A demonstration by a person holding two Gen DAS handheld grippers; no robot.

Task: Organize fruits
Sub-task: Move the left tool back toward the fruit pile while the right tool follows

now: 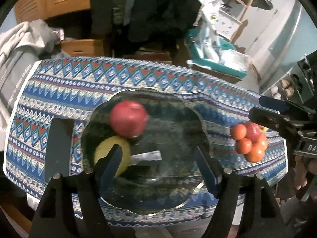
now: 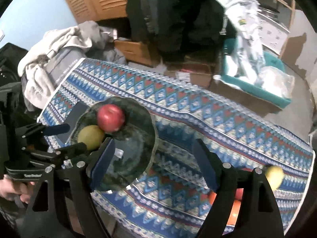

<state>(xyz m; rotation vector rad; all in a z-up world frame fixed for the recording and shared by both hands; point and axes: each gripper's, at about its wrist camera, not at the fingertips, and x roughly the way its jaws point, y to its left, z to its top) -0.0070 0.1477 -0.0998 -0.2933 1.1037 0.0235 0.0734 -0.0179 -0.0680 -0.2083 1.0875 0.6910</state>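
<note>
A glass bowl (image 1: 174,123) stands on a blue patterned cloth (image 1: 59,91). In it lie a red apple (image 1: 128,119) and a yellow-green fruit (image 1: 111,154), touching each other. My left gripper (image 1: 158,158) hangs open above the bowl with nothing in it. A pile of orange and red fruits (image 1: 249,140) lies on the cloth to the right, with my right gripper (image 1: 265,109) above it. In the right wrist view the right gripper (image 2: 154,156) is open and empty over the cloth beside the bowl (image 2: 138,134). A yellow fruit (image 2: 274,176) and orange fruits (image 2: 235,204) show behind its right finger.
A dark flat rectangle (image 1: 57,148) lies on the cloth left of the bowl. Grey clothing (image 2: 49,55) is heaped at the table's far left. Cardboard boxes (image 1: 83,47) and a teal bin (image 2: 257,91) with plastic bags stand on the floor beyond the table.
</note>
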